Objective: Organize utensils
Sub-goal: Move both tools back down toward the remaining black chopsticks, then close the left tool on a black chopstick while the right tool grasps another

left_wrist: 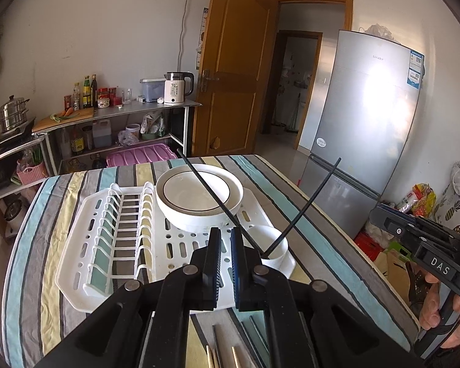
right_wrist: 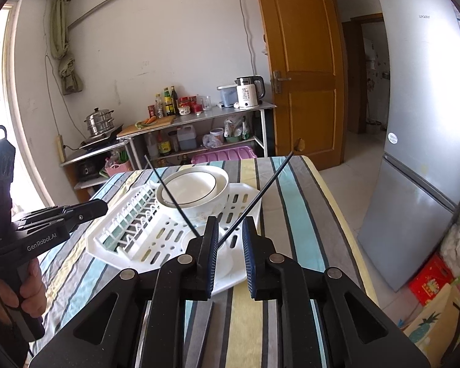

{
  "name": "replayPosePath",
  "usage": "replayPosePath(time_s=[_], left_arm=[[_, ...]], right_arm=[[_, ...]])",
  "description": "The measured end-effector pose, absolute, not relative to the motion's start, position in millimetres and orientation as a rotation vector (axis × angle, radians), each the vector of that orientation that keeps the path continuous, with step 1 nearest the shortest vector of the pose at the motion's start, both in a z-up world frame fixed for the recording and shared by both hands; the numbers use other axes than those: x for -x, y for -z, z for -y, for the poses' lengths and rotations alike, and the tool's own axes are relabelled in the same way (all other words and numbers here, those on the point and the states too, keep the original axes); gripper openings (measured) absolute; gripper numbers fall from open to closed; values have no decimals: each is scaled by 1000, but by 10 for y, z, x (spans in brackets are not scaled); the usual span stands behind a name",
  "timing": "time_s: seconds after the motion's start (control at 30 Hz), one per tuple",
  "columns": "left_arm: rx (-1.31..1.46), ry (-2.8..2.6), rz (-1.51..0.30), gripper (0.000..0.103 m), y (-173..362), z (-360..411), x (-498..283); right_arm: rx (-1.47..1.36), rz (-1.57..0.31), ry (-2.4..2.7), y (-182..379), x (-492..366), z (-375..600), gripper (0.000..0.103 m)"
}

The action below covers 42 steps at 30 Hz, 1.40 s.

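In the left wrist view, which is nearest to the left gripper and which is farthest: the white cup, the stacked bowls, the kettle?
From the left gripper:
1. White cup, just ahead to the right, at the drying rack's corner.
2. Stacked bowls, farther back on the rack.
3. Kettle, on the metal shelf by the far wall.

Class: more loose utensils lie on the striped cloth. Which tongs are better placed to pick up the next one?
Probably the left tongs: the loose utensils lie directly beneath them, though they are shut and must open. The right tongs stand open, with none in view.
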<state>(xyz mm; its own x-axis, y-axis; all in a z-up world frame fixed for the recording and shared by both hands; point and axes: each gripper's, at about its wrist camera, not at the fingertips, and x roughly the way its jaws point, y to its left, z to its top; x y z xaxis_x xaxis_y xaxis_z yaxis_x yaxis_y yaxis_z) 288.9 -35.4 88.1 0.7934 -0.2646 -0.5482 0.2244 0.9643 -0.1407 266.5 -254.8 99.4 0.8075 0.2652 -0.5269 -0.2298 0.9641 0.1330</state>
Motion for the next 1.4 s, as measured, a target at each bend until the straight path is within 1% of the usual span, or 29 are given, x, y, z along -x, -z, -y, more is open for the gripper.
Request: replayPosePath(time_s=[0.3,0.6,0.73,0.87,1.1,1.4], left_arm=[[50,245,-587,6,-669,210,-2049],[15,259,-628,6,-395,140,-1597],[5,279,-655,11,-305,171,-1599],[19,290,-686,14,-218,194,-1668],[9,293,-744,15,-77,256,-1894],[-31,306,-880,15,219,397,-2488]], right_arm=[[-53,-572,-301,-823,-2022,2455,17],[-46,-647,-349,-528,-1740,2364,17],[-40,-674,-352,-404,-1730,2354,17],[-32,-691,-359,-325,-1771,2336,17],[-28,-740,-351,-150,-1917,2332,17],[-12,-818,-347,85,-2219,2278,17]])
